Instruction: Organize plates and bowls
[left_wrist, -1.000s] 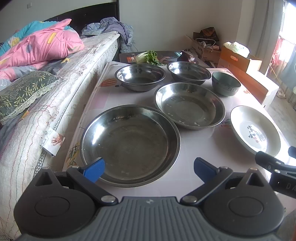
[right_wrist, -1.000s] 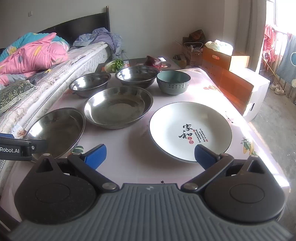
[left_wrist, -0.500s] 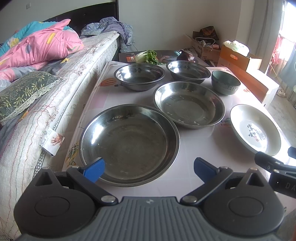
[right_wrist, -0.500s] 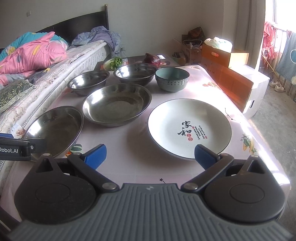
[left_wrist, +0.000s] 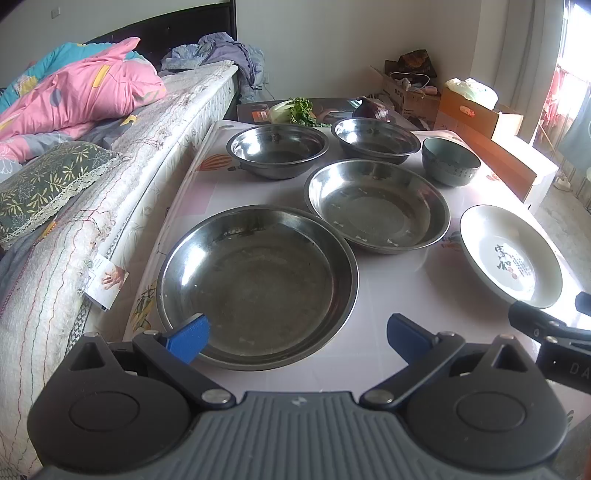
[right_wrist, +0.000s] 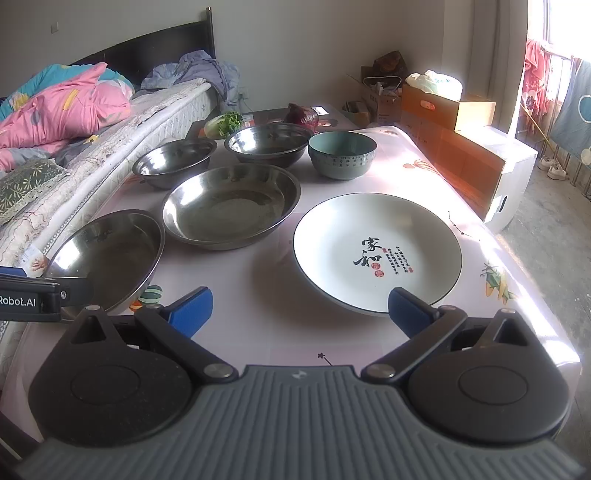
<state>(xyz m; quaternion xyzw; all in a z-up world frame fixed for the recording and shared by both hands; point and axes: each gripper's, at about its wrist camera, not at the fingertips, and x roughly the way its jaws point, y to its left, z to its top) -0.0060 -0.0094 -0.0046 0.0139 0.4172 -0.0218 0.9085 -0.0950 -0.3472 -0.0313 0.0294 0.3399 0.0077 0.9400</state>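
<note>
Left gripper (left_wrist: 297, 334): jaws wide, empty, above near rim of large steel plate (left_wrist: 258, 284). Right gripper (right_wrist: 299, 308): jaws wide, empty, at near rim of white plate (right_wrist: 376, 254). Second steel plate (left_wrist: 376, 205) behind, between them. Two steel bowls (left_wrist: 277, 149) (left_wrist: 375, 140) and green bowl (right_wrist: 341, 153) in far row. All sit apart on counter (right_wrist: 258, 302). Bed (left_wrist: 110, 147) along left side.
</note>
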